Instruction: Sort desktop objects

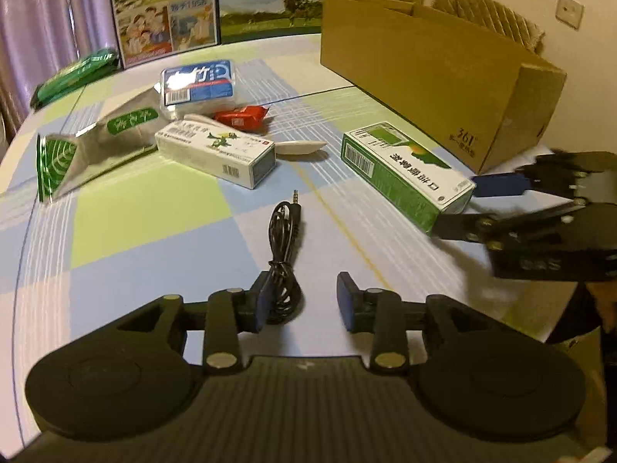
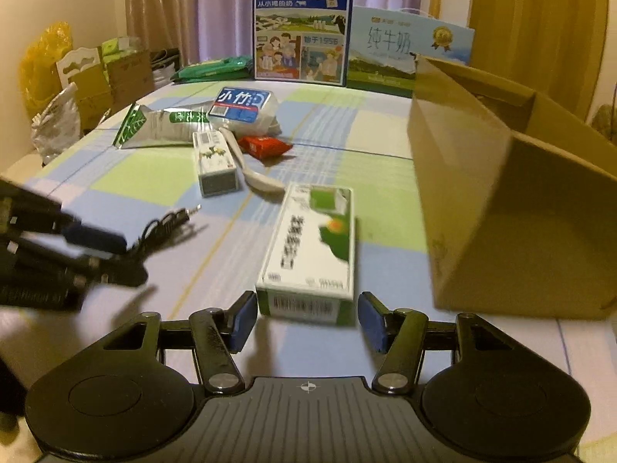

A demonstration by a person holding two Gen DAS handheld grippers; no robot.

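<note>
A coiled black audio cable [image 1: 283, 258] lies on the checked tablecloth, its near end between the fingers of my open left gripper [image 1: 302, 301]. A green and white box [image 2: 310, 247] lies lengthwise straight ahead of my open right gripper [image 2: 308, 318], its near end level with the fingertips. That same green box [image 1: 405, 175] shows in the left wrist view, with the right gripper [image 1: 462, 204] at its right end. Farther back lie a smaller white box [image 1: 218, 152], a white spoon [image 1: 299, 147], a red packet [image 1: 241, 117], a blue tissue pack [image 1: 198, 85] and a silver-green pouch [image 1: 88, 146].
A large open cardboard box [image 1: 435, 69] stands at the right side of the table. Two milk cartons [image 2: 302, 25] stand upright at the far edge, with a green bag [image 2: 212, 67] beside them. Bags and boxes [image 2: 88, 81] crowd the floor beyond the table's left edge.
</note>
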